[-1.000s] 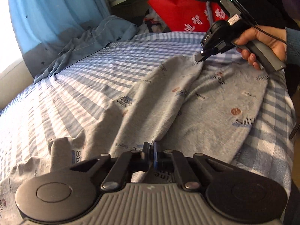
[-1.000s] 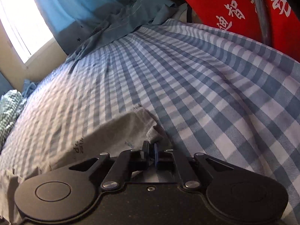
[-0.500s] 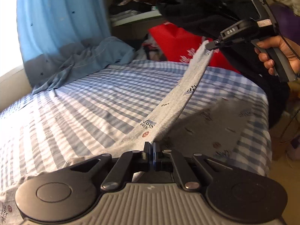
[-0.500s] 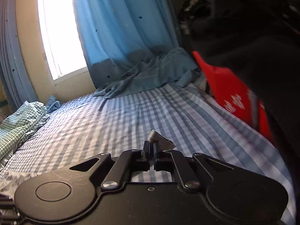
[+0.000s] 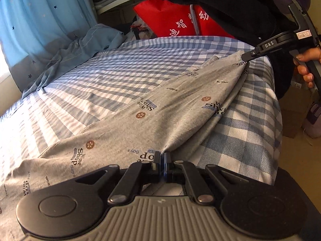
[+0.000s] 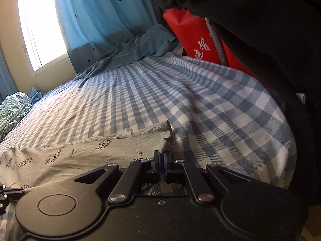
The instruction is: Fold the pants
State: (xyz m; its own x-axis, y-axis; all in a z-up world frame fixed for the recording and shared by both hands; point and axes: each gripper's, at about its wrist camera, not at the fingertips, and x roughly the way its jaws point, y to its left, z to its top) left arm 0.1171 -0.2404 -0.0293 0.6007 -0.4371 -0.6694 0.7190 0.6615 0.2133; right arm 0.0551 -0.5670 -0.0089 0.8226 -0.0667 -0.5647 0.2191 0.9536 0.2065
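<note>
Holding both ends pinched: left gripper [image 5: 162,156] is clamped on the near edge of the grey pants [image 5: 140,108], right gripper [image 5: 245,58] is clamped on the far corner, person's hand [image 5: 307,64] on its handle. Pants lie along the right side of the checked bed sheet [image 5: 100,84], cloth drawn taut between the two pinches. Looks like that tension is there to square the fold edge before laying it flat.

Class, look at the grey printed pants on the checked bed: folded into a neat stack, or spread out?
Spread out. The grey pants lie as one long sheet across the checked bed, stretched between the left gripper and right gripper.
</note>
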